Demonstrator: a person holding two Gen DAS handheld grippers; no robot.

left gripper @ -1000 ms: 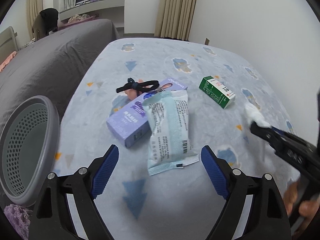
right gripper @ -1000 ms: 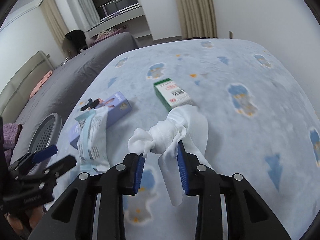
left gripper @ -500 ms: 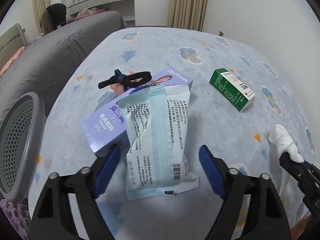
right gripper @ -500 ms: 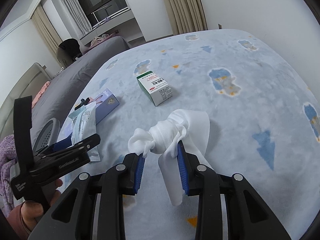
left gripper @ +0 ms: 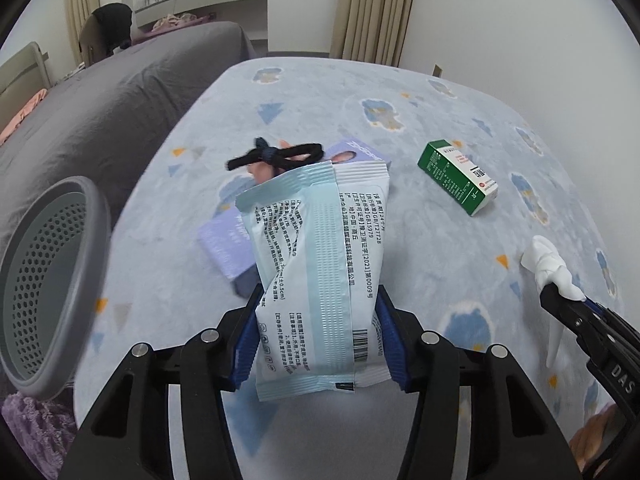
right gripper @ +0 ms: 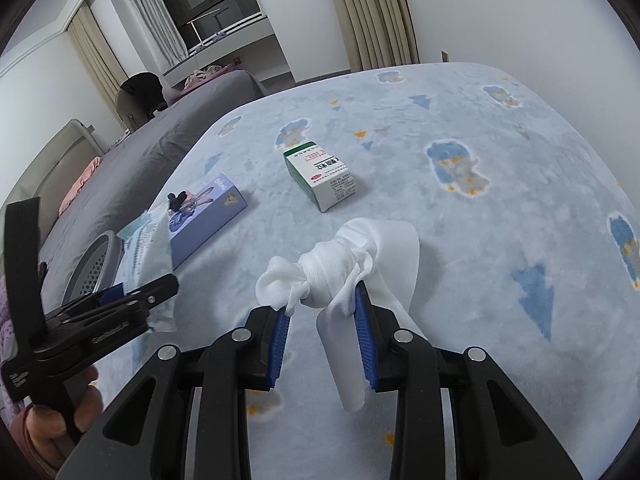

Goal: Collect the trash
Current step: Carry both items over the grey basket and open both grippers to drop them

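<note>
A pale blue wipes packet stands tilted up between the blue pads of my left gripper. The jaws are closing, and both pads press on the packet's sides near its lower end. The right wrist view shows the same packet in the left gripper at the left. My right gripper is shut on a knotted white tissue, whose tail hangs down between the fingers. A grey perforated basket sits at the left edge of the bed.
On the light blue blanket lie a purple box with a black hair tie on it and a green and white carton. A grey bed lies to the left. A white wall runs along the right.
My left gripper moved forward over the wipes packet and closed its jaws on it. The packet's far end now tilts up. The right gripper still holds the tissue.
</note>
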